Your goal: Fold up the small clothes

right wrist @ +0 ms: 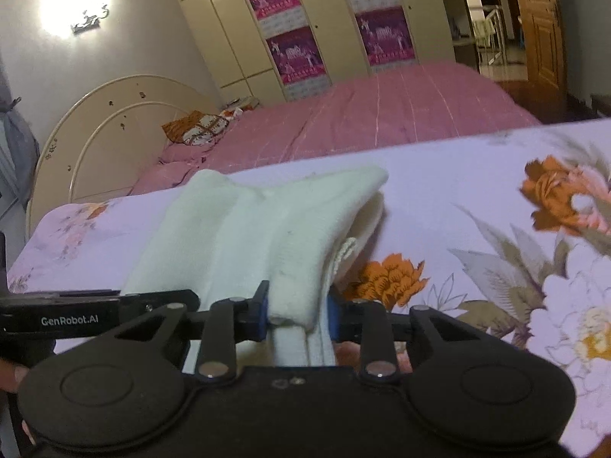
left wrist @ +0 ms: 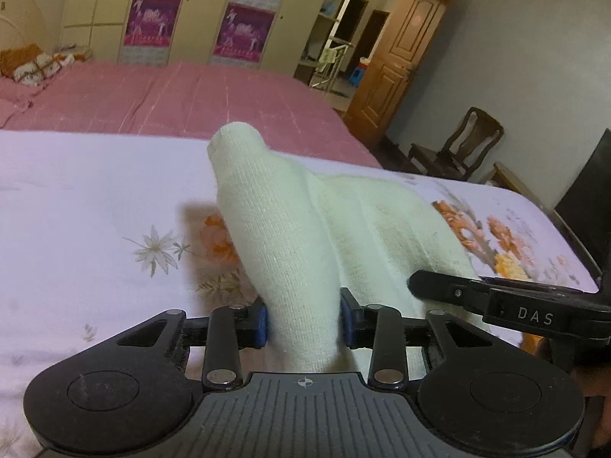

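Cream knit garment (left wrist: 343,221) lies bunched on floral sheet (left wrist: 95,210), near edge raised off it. Your left gripper (left wrist: 303,318) pinches one rolled fold between blue pads (left wrist: 262,320). Your right gripper (right wrist: 296,315) clamps neighbouring fold of same garment, just beside left. Pink bedspread (right wrist: 401,114) lies beyond garment; wooden chair (left wrist: 458,145) stands past sheet's corner.

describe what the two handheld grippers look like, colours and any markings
Both are matte black with round side discs, silver pivot pins and blue finger pads. The left gripper has a ribbed grey body with a crosshair mark, plus "GenRobot.AI" lettering. The right gripper reads "DAS" on its side.
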Demonstrator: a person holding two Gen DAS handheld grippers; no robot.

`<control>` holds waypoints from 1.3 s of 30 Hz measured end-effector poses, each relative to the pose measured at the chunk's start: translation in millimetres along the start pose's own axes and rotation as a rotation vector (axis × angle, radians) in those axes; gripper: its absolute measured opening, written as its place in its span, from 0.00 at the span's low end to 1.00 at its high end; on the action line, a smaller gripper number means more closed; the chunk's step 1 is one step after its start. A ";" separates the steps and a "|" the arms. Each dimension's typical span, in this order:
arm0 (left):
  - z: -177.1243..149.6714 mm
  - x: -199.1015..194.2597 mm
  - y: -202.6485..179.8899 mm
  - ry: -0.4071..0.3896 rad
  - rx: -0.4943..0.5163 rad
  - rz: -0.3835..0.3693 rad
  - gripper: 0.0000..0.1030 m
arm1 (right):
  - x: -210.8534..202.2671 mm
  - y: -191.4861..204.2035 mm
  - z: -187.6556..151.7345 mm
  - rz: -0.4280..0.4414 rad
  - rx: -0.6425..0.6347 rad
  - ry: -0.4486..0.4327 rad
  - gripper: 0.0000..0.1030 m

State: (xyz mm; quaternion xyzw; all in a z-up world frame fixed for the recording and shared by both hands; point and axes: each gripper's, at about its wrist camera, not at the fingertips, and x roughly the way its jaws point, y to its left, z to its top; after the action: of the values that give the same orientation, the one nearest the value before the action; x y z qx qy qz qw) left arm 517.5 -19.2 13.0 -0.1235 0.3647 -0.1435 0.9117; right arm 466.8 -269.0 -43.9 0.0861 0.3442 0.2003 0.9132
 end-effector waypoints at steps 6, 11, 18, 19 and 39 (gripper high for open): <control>-15.8 -49.2 3.1 -0.017 -0.007 0.001 0.34 | -31.4 30.7 -5.5 0.006 -0.042 -0.019 0.27; -30.1 -86.0 16.3 -0.026 -0.008 0.024 0.35 | -47.4 60.7 -18.9 0.024 -0.056 -0.020 0.27; -55.0 -133.9 55.7 -0.029 -0.035 0.097 0.35 | -42.4 109.7 -41.0 0.080 -0.070 0.015 0.27; -59.3 -140.9 64.7 -0.025 -0.040 0.105 0.35 | -40.6 117.1 -43.7 0.089 -0.072 0.020 0.27; -134.2 -194.7 160.2 -0.063 -0.142 0.164 0.63 | -3.0 152.5 -104.9 0.098 0.150 0.111 0.42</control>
State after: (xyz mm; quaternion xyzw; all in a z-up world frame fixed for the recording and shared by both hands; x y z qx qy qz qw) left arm 316.1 181.8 -11.7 -0.1619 0.3542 -0.0381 0.9203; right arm 348.5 -130.3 -75.6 0.1595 0.4037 0.2230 0.8729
